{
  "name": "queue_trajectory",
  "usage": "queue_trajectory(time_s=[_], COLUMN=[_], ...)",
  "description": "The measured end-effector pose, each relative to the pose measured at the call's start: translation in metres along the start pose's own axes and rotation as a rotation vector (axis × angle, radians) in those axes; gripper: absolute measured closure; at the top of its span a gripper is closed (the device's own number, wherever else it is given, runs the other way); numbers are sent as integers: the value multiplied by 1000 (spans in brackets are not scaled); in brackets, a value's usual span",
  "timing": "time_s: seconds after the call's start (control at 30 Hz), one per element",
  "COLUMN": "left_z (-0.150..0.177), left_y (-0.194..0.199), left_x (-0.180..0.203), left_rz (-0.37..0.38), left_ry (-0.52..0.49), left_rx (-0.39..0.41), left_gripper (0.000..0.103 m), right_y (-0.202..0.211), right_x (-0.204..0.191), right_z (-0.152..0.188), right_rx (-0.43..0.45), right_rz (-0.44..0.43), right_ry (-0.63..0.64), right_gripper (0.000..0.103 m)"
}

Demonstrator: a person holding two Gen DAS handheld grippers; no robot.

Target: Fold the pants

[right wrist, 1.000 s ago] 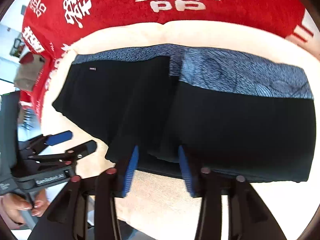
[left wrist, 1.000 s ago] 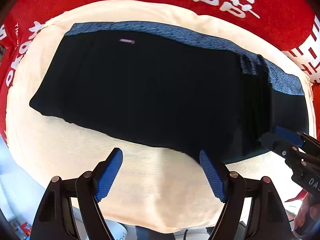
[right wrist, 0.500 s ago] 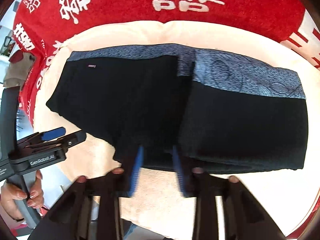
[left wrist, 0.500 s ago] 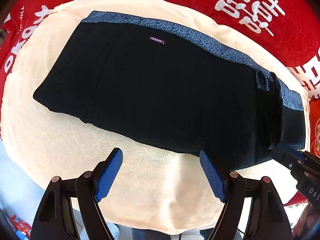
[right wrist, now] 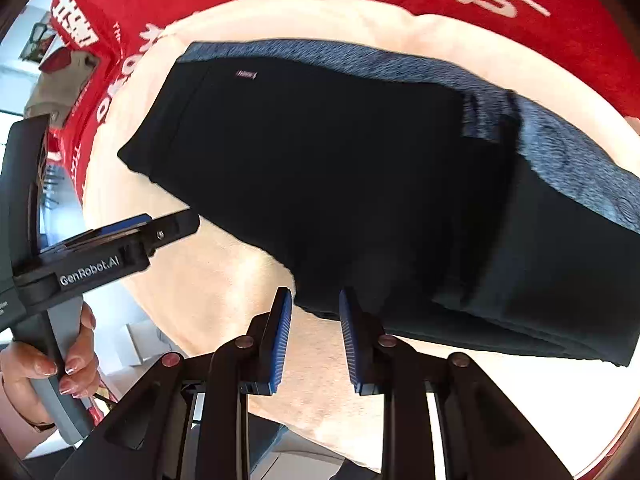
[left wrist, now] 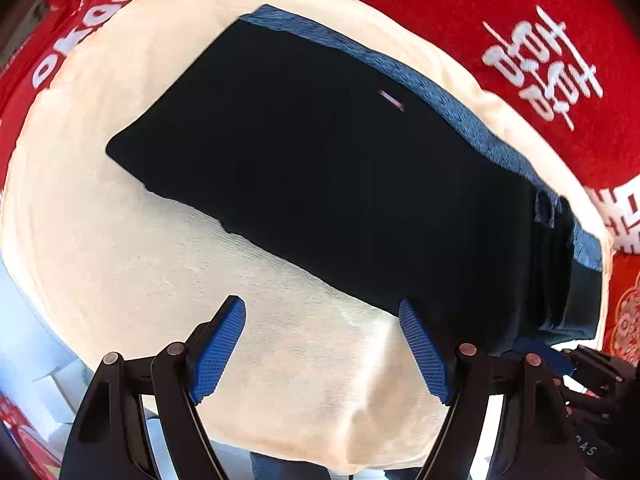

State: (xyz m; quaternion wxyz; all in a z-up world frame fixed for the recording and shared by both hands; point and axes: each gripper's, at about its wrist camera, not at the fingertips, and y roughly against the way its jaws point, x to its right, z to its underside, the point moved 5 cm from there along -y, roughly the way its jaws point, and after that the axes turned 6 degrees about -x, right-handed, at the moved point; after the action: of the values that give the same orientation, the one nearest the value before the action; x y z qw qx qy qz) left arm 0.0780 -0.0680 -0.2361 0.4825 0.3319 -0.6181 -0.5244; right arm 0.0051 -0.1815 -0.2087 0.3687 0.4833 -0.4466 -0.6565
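Pants [left wrist: 340, 168] – black, with a blue-grey patterned waistband [left wrist: 440, 96] along the far edge; spread flat over a cream towel [left wrist: 160, 260], itself laid on a red cloth [left wrist: 440, 12] printed with white characters. Small pale label [left wrist: 391, 100] just below the waistband. At the right end, one part folded over the rest, giving a doubled layer [right wrist: 560, 272] with an upright crease beside it.

Left gripper [left wrist: 320, 306]: pointing steeply down over the towel near the pants' near edge, blue pads [left wrist: 218, 354] spread wide, bare towel between them, nothing gripped. Right-hand pad close beside the dark hem; cannot tell whether touching it. Seen from the right wrist, same gripper off to the left over the towel's edge, its grey handle wrapped by the left hand [right wrist: 60, 360].

Right gripper [right wrist: 315, 296]: also aimed steeply down, at the near hem of the pants [right wrist: 320, 168] – jaws just been closing, now only a narrow gap apart. Hem edge showing between the fingertips, cream towel visible lower in the gap, pads not seen pressing on the fabric. In the left wrist view, only its tip visible, at the lower right by the folded end
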Motion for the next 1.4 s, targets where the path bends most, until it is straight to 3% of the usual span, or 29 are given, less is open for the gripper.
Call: queue_trajectory(time_s=[0.27,0.57,1.0,1.23,1.4], left_z=[-19,-18,-45,-47,-54], left_y=[8,10,0,28,5], left_x=[-53,-86,-87,-67,-64], left_rz=[69,235,500,550,472], left_ry=[148,259,342,297,328], left_rx=[54,105,196,246,188], left_gripper=[23,23,23,23,23], right_y=[-10,-18,-20,-13,-7], right_x=[-13,-20,-21,-20,-19], right_z=[-2,-12,-17,-17,-17], right_rx=[-41,-62,-72,-41,-23], right_rz=[7,4,14,12,18], right_ry=[29,46,36,28,28], right_gripper=[75,75,75,75,75])
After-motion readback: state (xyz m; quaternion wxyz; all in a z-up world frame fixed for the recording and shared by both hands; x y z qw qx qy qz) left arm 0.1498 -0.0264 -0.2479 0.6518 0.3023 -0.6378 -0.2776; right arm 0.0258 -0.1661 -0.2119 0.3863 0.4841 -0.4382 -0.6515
